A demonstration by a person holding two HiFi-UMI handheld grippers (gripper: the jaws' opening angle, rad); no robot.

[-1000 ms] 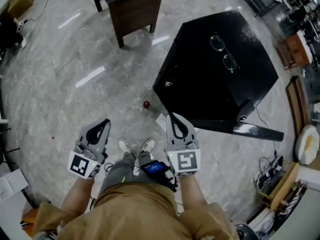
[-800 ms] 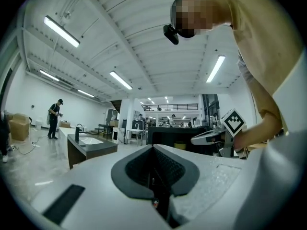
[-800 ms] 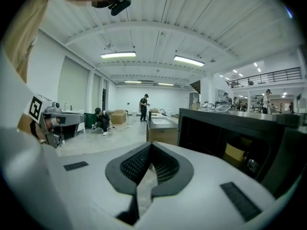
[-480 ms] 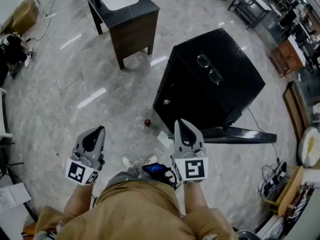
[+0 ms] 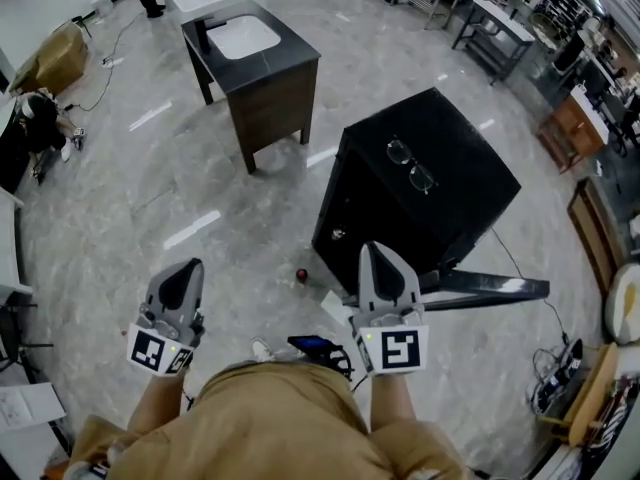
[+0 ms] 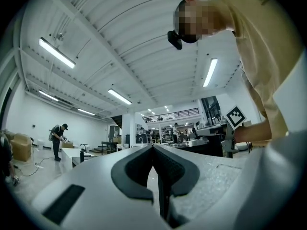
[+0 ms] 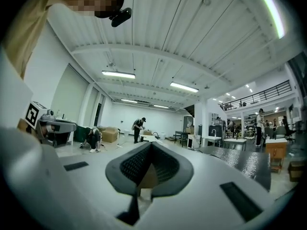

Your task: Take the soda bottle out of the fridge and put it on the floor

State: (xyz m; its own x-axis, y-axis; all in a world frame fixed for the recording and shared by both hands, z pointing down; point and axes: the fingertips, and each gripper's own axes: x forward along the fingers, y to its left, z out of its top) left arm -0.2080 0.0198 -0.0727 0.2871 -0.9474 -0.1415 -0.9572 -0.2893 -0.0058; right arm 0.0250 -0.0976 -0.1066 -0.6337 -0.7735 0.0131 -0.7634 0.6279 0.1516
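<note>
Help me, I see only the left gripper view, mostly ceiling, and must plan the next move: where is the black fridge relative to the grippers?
Observer: The head view shows the black box-shaped fridge just ahead of the right gripper.
Operator: Anything on the floor nearby?
Observer: A small red round thing sits on the grey stone floor beside the fridge's front corner. It is too small to identify.
Operator: Is the right gripper carrying anything?
Observer: No. Its own view shows its fingers together with nothing between them.
</note>
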